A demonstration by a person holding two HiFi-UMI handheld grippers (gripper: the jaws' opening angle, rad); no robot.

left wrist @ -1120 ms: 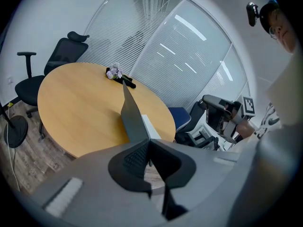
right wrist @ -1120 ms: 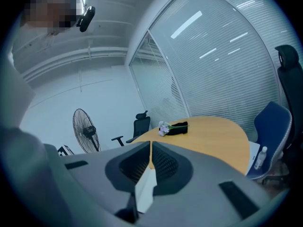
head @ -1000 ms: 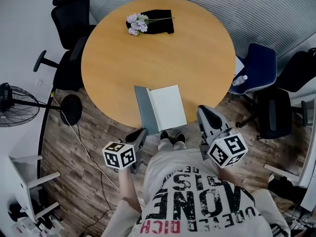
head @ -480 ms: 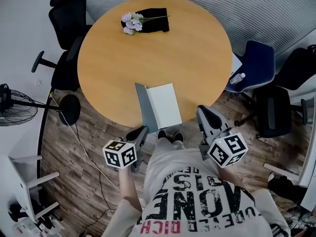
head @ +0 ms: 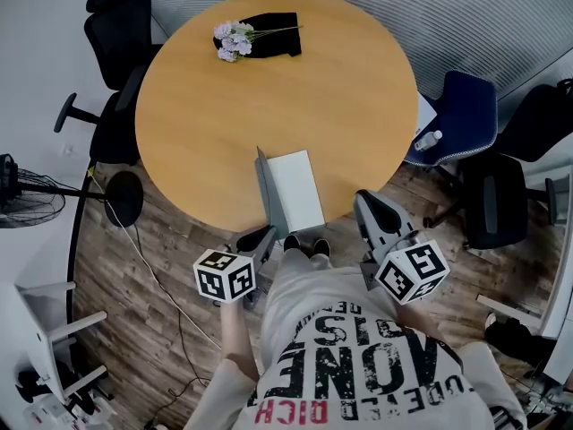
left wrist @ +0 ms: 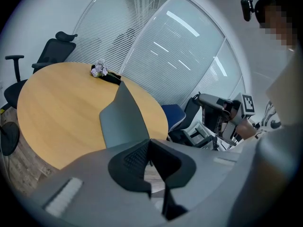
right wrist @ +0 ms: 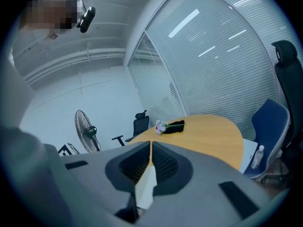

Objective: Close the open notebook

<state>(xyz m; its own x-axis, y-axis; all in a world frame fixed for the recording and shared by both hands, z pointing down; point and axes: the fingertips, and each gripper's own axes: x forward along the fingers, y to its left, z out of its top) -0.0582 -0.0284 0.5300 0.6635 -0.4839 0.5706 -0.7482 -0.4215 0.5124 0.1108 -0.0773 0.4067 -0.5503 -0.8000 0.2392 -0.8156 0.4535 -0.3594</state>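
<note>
Nearest, both tools are hovering just off the near edge of the worktop (head: 188, 141). The left tool (head: 261, 238) is keeping its jaws pressed together on nothing, with its tip close to the near left corner of the notebook (head: 297, 191); whether it is touching, I cannot tell. The right tool (head: 365, 206) is likewise closed and empty, waiting off to the right. The notebook is lying at the near edge, its grey cover (head: 266, 186) standing almost upright along the left of the white page. It is looking thin and light, with a cover stiff enough to be holding itself up. Nudging the cover's free top edge rightward should be enough, though the smooth wood may be letting the notebook slide. Farther off, flowers (head: 231, 41) are lying on a black cloth (head: 276, 23).
</note>
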